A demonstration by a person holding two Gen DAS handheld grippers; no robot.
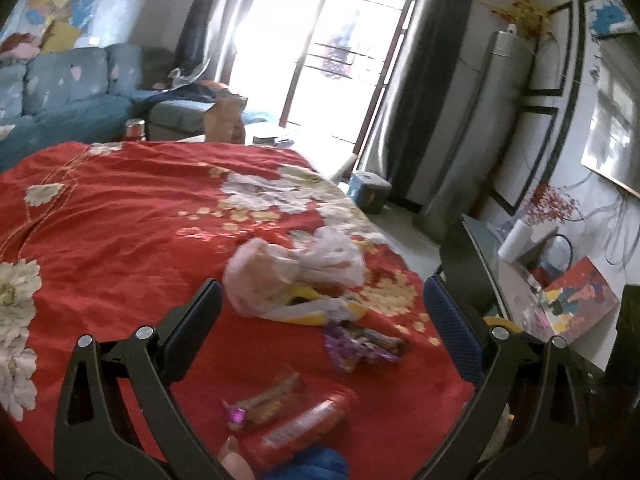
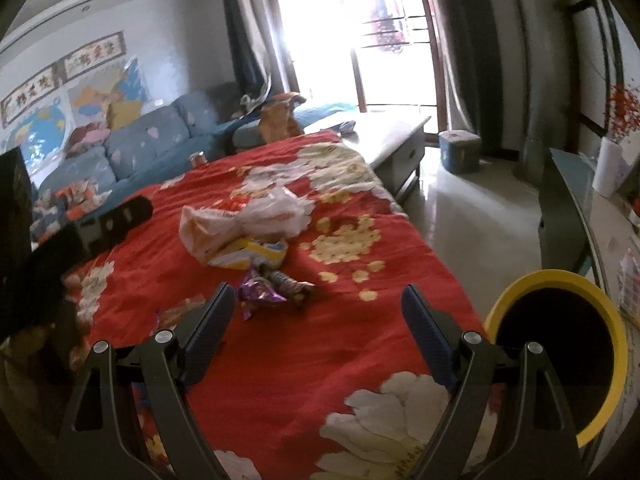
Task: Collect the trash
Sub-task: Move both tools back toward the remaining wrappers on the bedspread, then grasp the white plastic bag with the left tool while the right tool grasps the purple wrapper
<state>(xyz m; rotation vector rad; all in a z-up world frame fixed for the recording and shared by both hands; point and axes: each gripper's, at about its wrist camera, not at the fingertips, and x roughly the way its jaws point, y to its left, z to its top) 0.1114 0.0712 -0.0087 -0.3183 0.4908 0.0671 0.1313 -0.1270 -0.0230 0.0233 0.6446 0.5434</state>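
Trash lies on a red flowered cloth (image 1: pixel 120 232) (image 2: pixel 280 360). A crumpled clear plastic bag (image 1: pixel 296 268) (image 2: pixel 244 216) rests on a yellow wrapper (image 1: pixel 316 312) (image 2: pixel 252 256). Nearer are a purple foil wrapper (image 1: pixel 352 348) (image 2: pixel 260 292), a brown snack bar (image 1: pixel 268 400) and a red packet (image 1: pixel 304 424). My left gripper (image 1: pixel 320 300) is open above the pile with nothing between its fingers. My right gripper (image 2: pixel 318 304) is also open and empty, just short of the purple wrapper. The left gripper's black body (image 2: pixel 108 220) shows at the left of the right wrist view.
A yellow-rimmed bin (image 2: pixel 560 352) stands at the cloth's right edge. A blue sofa (image 1: pixel 68 100) (image 2: pixel 140 152) lies behind, a low pale table (image 2: pixel 392 136) and a small blue box (image 2: pixel 460 150) beyond. A side table (image 1: pixel 532 280) with a vase is on the right. A fingertip (image 1: pixel 234 460) shows at the bottom edge.
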